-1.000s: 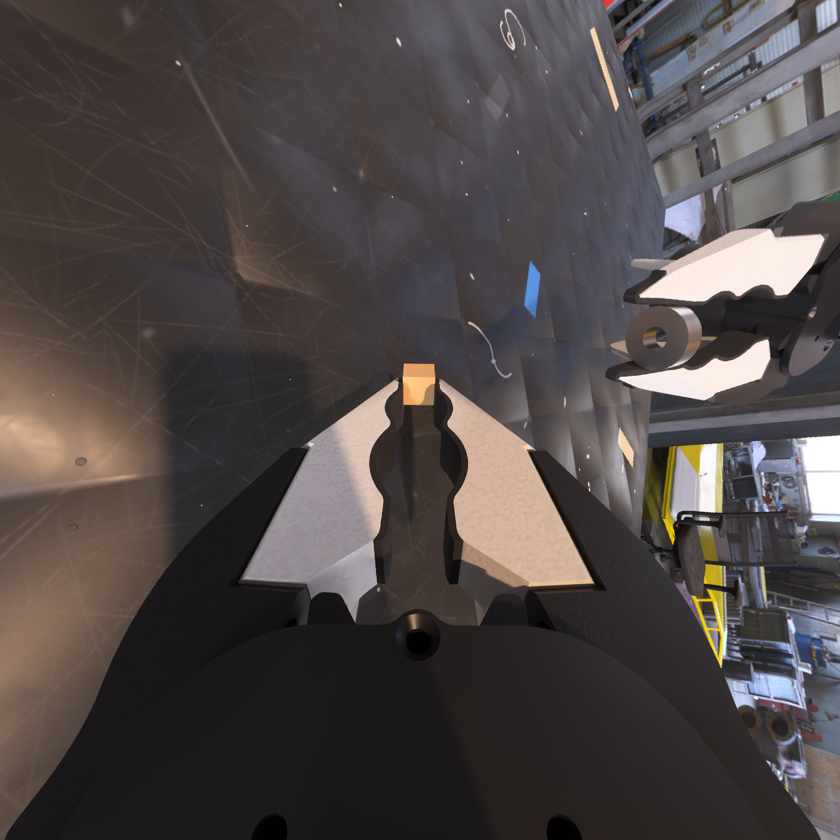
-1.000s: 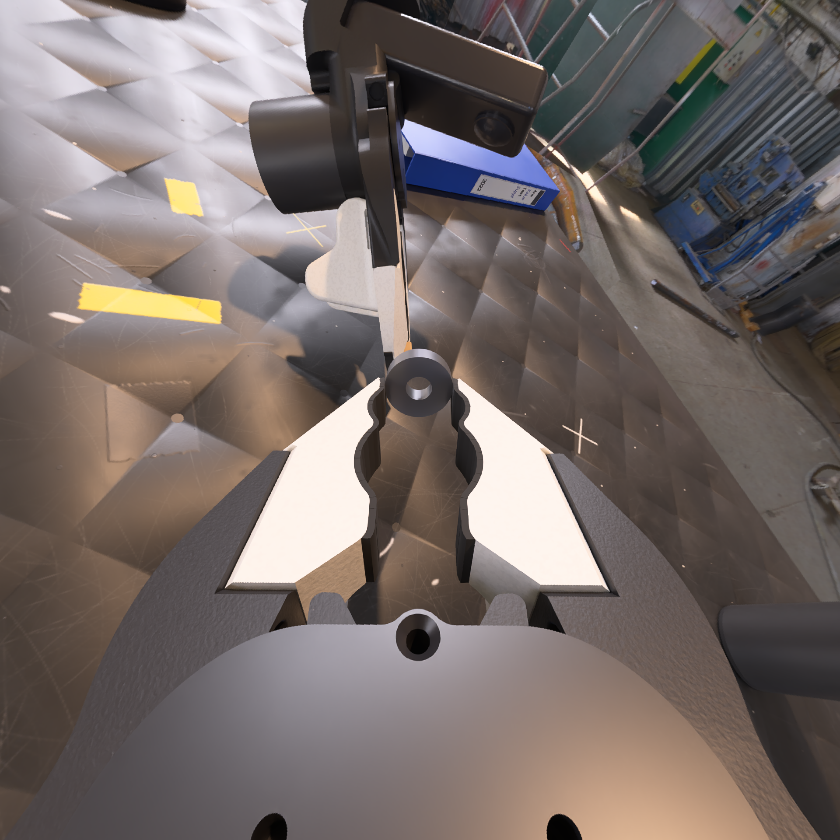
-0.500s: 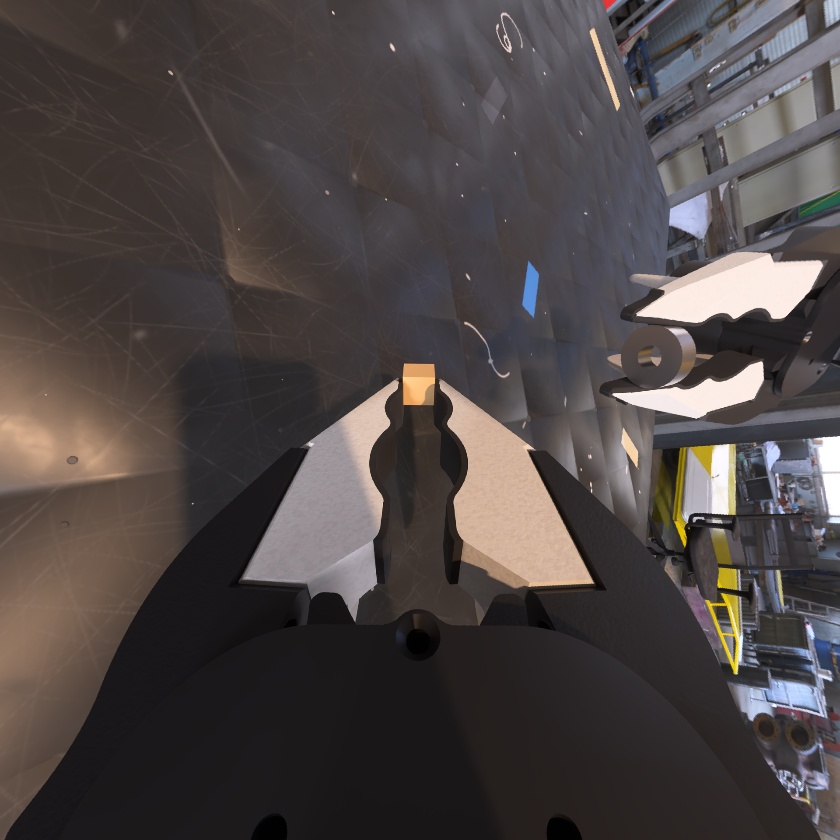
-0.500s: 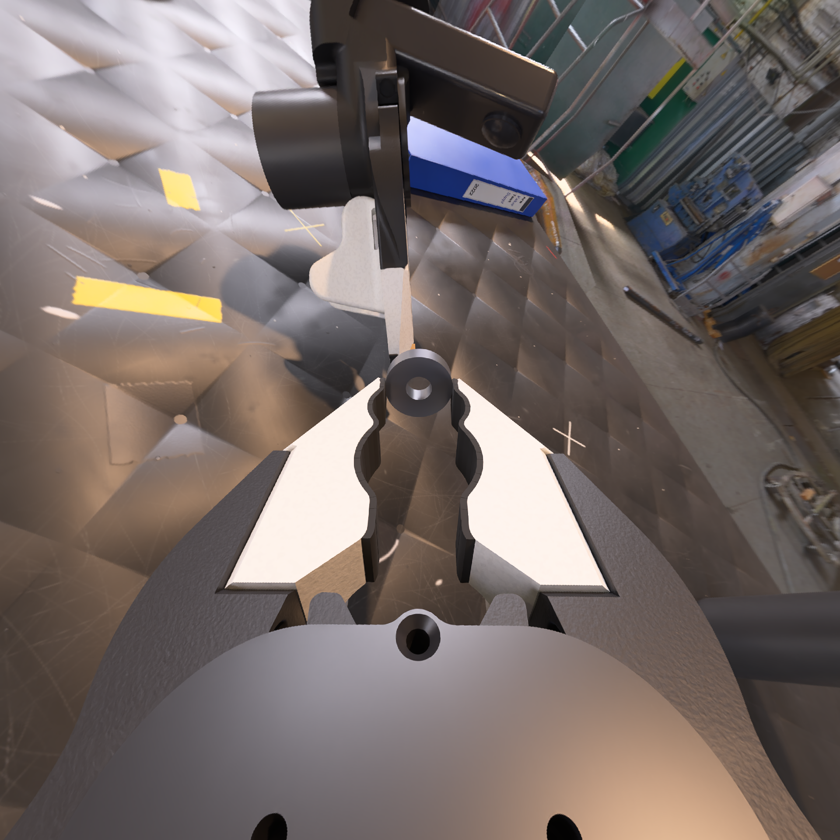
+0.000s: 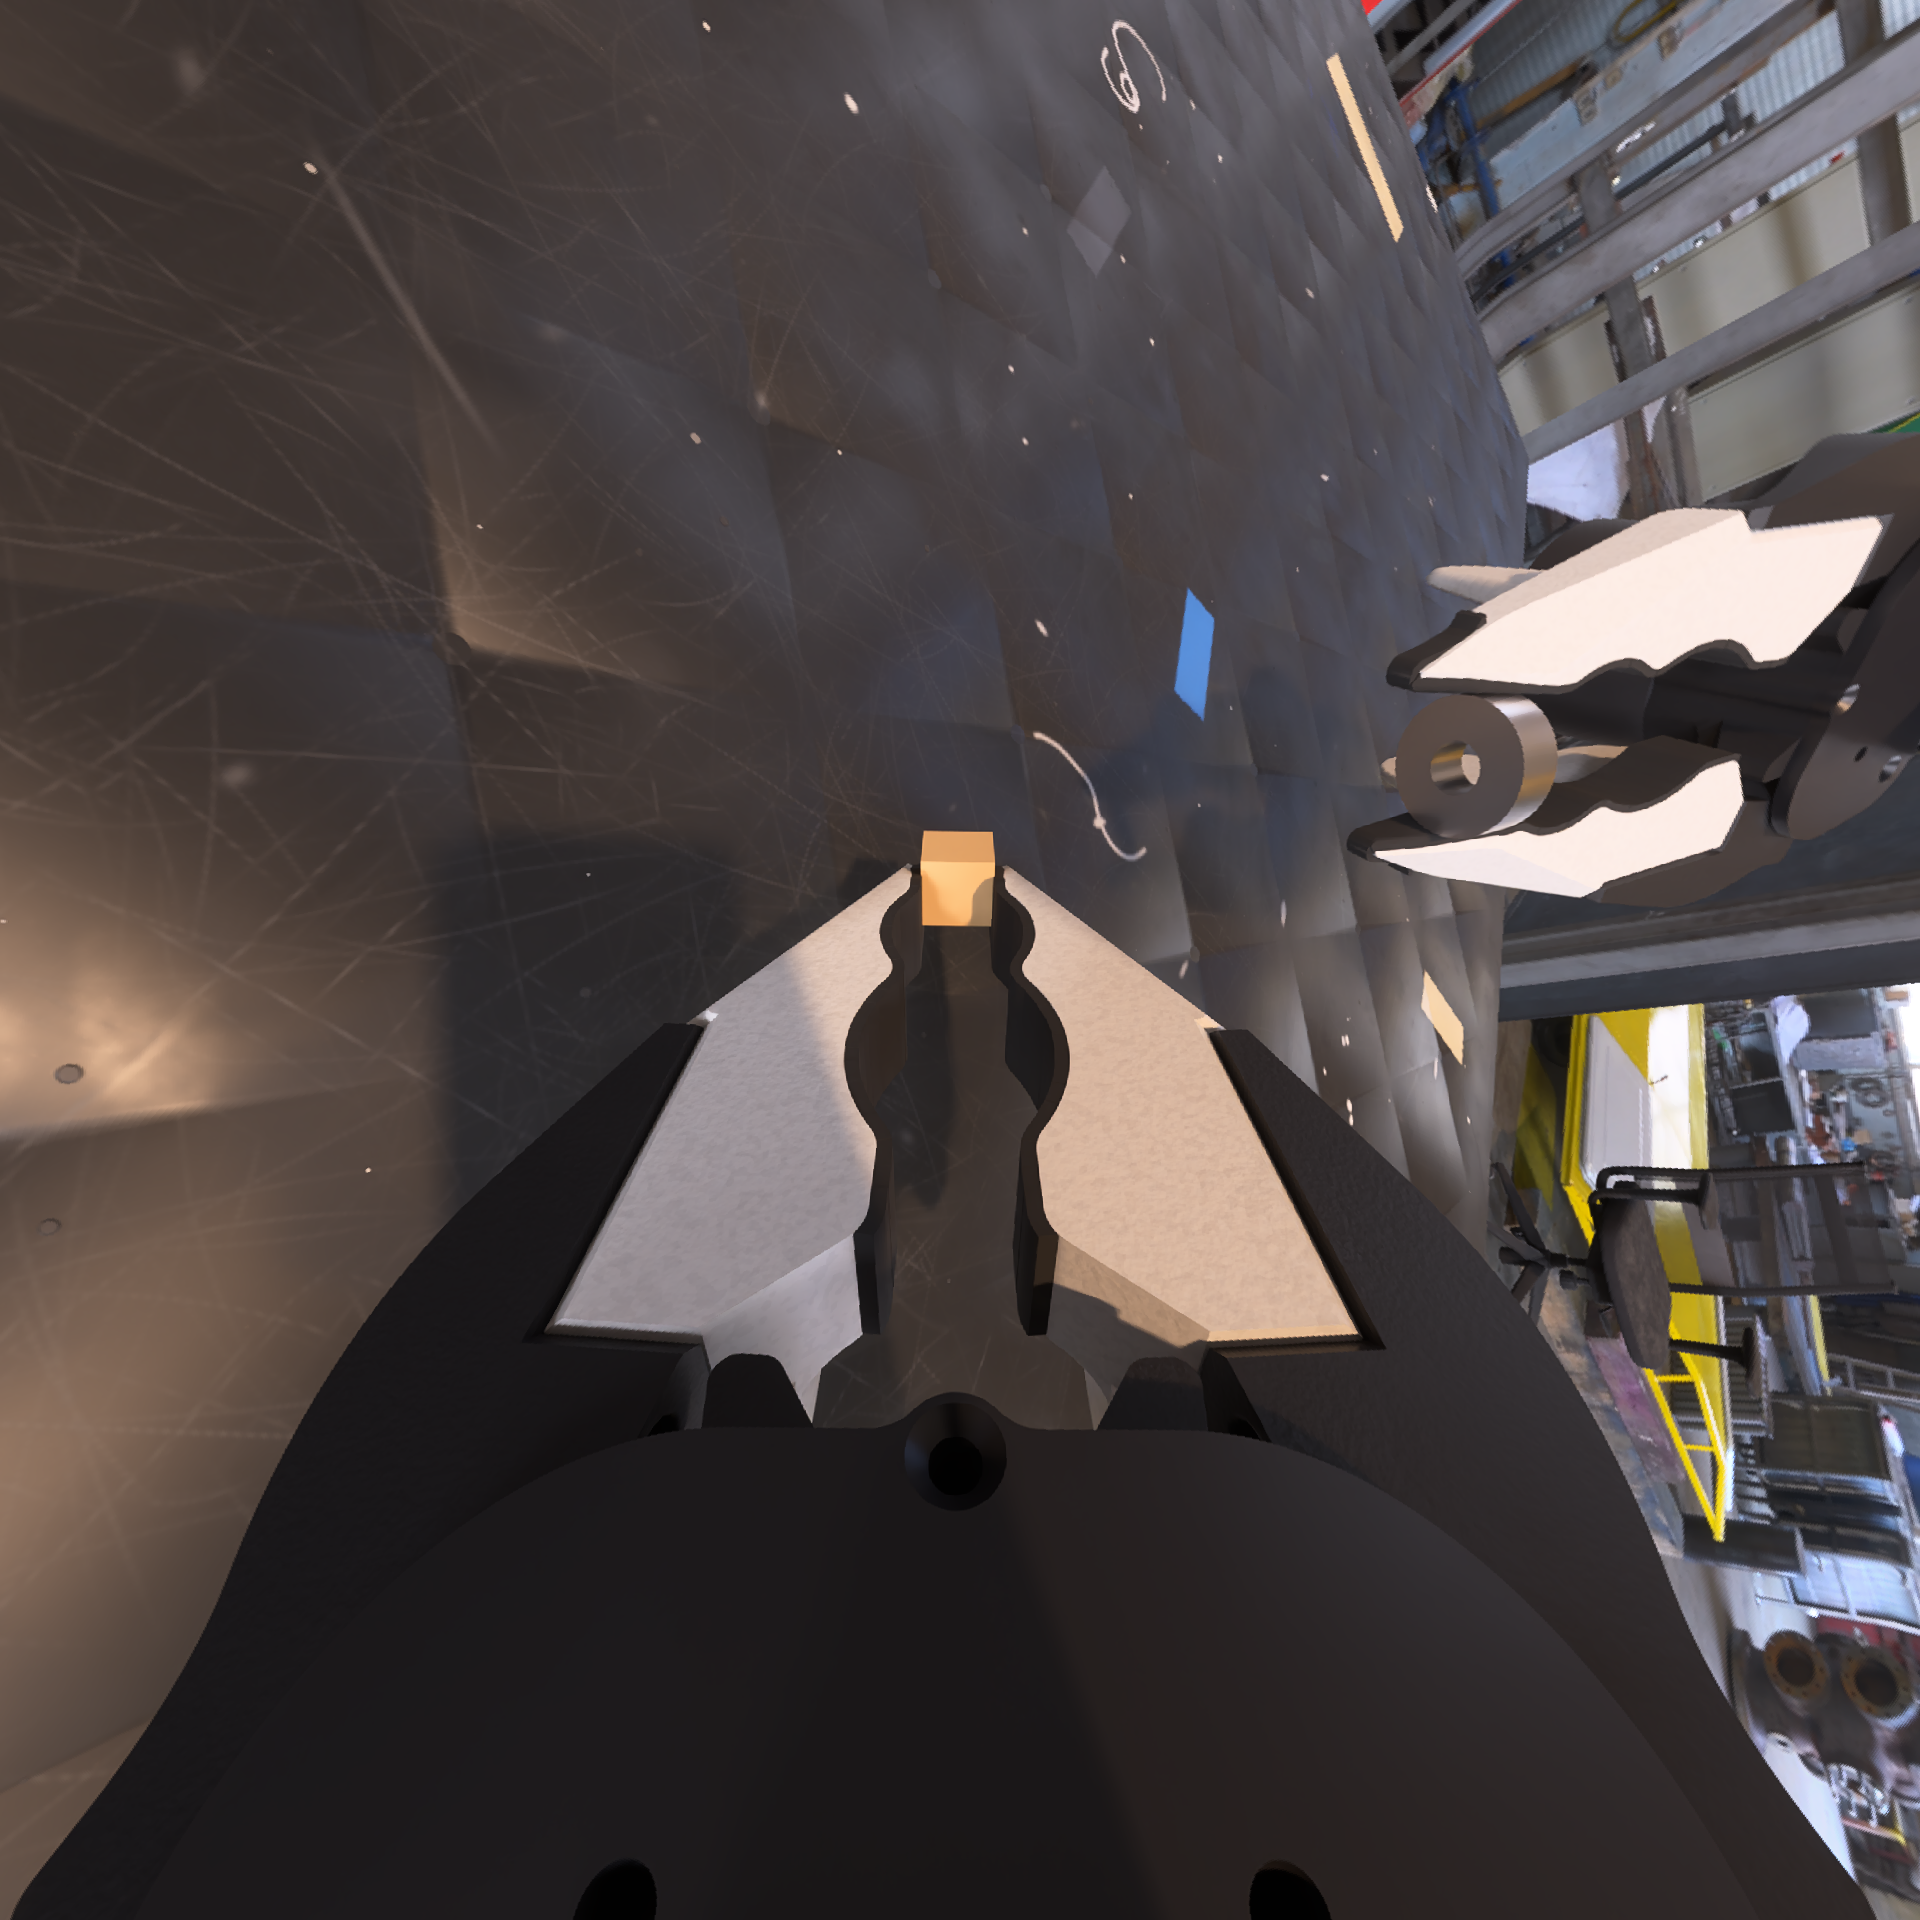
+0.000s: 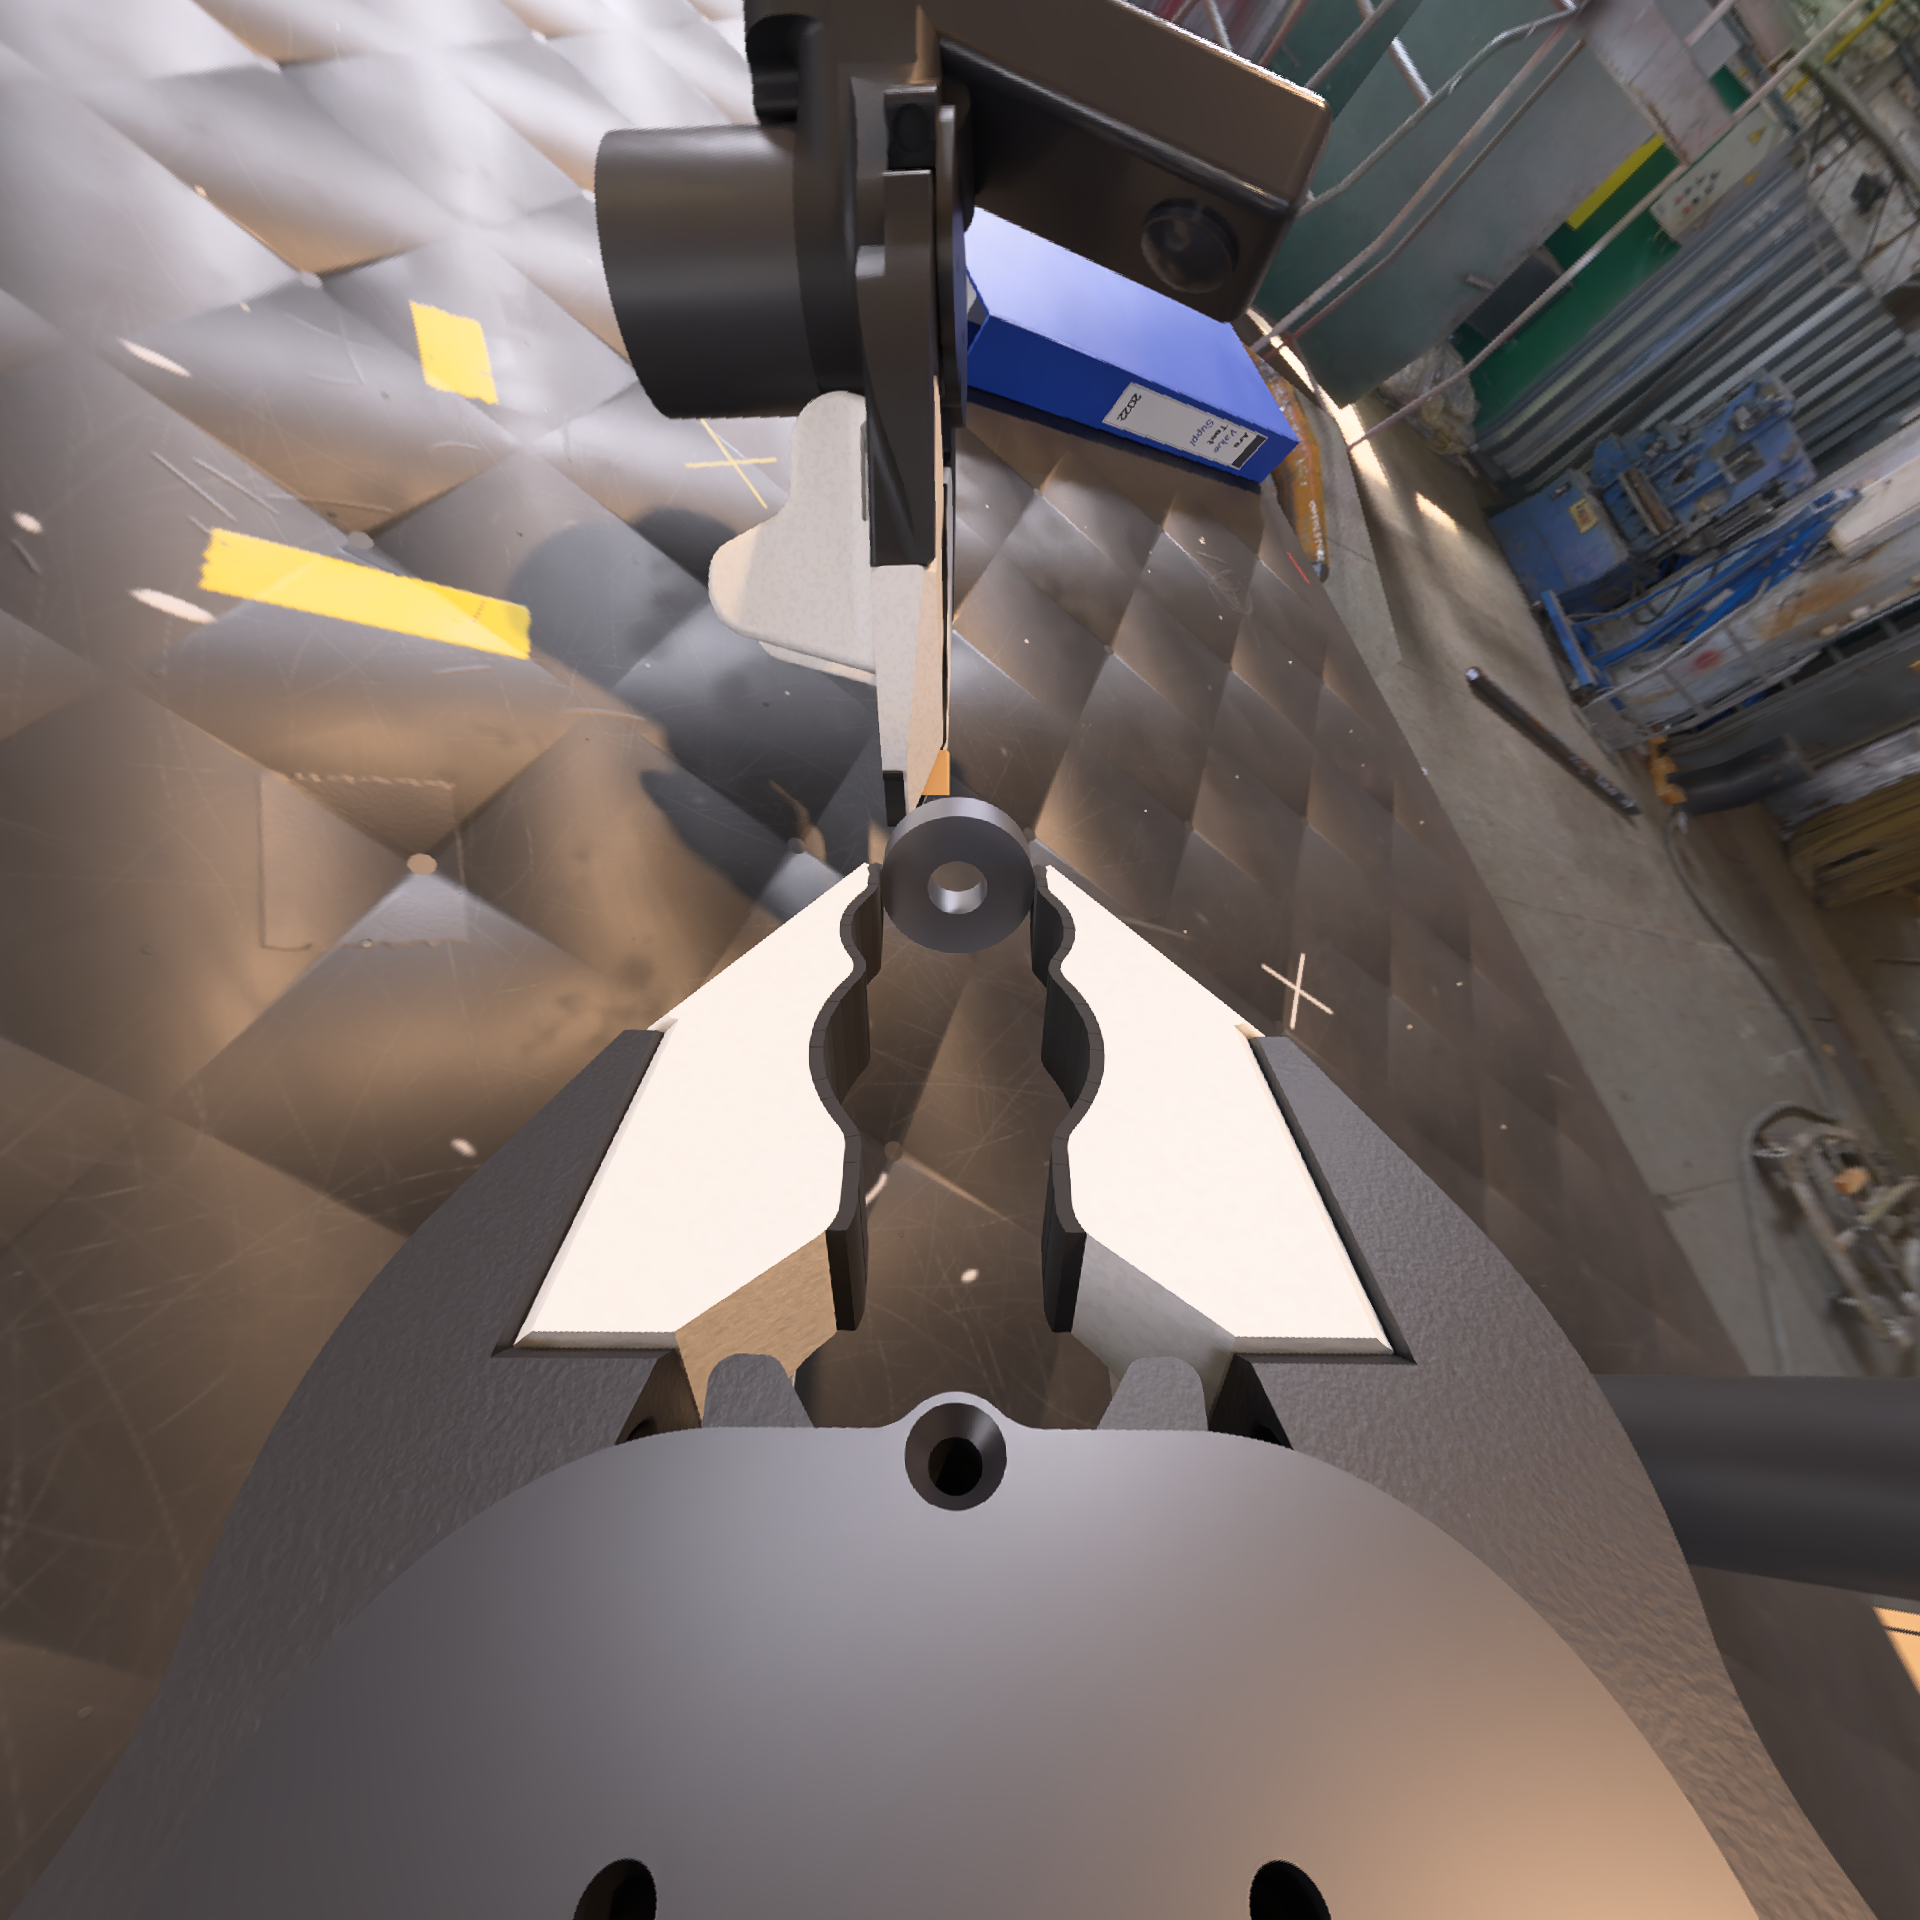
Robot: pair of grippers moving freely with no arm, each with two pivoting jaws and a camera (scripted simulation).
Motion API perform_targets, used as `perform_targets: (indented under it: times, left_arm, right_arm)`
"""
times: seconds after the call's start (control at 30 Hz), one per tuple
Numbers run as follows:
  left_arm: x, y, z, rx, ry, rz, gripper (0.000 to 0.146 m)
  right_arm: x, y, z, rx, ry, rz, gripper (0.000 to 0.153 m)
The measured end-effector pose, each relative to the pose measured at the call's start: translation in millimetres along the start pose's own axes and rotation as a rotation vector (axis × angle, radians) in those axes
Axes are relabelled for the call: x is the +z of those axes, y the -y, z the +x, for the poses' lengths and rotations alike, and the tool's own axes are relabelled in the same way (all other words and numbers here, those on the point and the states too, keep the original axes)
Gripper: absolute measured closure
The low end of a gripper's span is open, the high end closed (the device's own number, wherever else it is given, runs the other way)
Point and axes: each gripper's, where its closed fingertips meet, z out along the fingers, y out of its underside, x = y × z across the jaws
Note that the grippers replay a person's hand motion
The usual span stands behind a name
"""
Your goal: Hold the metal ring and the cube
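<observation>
In the left wrist view my left gripper [image 5: 957,883] is shut on a small tan cube [image 5: 957,879], pinched at its fingertips above the scratched metal table [image 5: 520,520]. At the right of that view my right gripper [image 5: 1397,764] holds a grey metal ring [image 5: 1470,767]. In the right wrist view my right gripper [image 6: 956,883] is shut on the metal ring [image 6: 956,885] at its tips. The left gripper [image 6: 914,727] hangs edge-on just beyond the ring, and a sliver of the cube [image 6: 938,776] shows at its tips.
A blue binder [image 6: 1122,364] lies on the table [image 6: 312,935] behind the left gripper. Yellow tape strips [image 6: 364,592] and a blue tape patch [image 5: 1195,652] mark the surface. The table edge and a workshop floor [image 6: 1558,935] lie to the right.
The right gripper with the ring has drifted a little in the left wrist view. Both grips are unchanged.
</observation>
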Motion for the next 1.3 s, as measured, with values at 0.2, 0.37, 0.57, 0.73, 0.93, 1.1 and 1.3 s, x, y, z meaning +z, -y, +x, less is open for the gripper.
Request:
perform_targets:
  times: [0.2,0.37,0.57,0.73,0.93,1.1,1.3]
  left_arm:
    - [2,0,5,0.027,0.023,0.017,0.135]
    - [5,-2,9,0.058,0.042,0.014,0.135]
    - [7,-3,11,0.061,0.035,0.008,0.135]
    - [7,-3,11,0.071,0.045,0.009,0.135]
    - [7,-2,11,0.079,0.054,0.013,0.135]
    - [7,-2,11,0.072,0.043,0.016,0.135]
    - [8,-1,12,0.074,0.042,0.02,0.135]
  right_arm:
    - [-6,-3,-4,0.027,0.013,0.068,0.125]
    - [-10,-2,-6,0.011,0.01,0.096,0.125]
    - [-11,3,-9,0.005,0.006,0.125,0.125]
    - [-12,0,-10,0.002,0.002,0.122,0.125]
    - [-17,-3,-11,0.014,-0.002,0.104,0.125]
    - [-17,-2,-14,-0.001,0.011,0.116,0.125]
    - [-17,-4,-14,0.013,0.02,0.099,0.125]
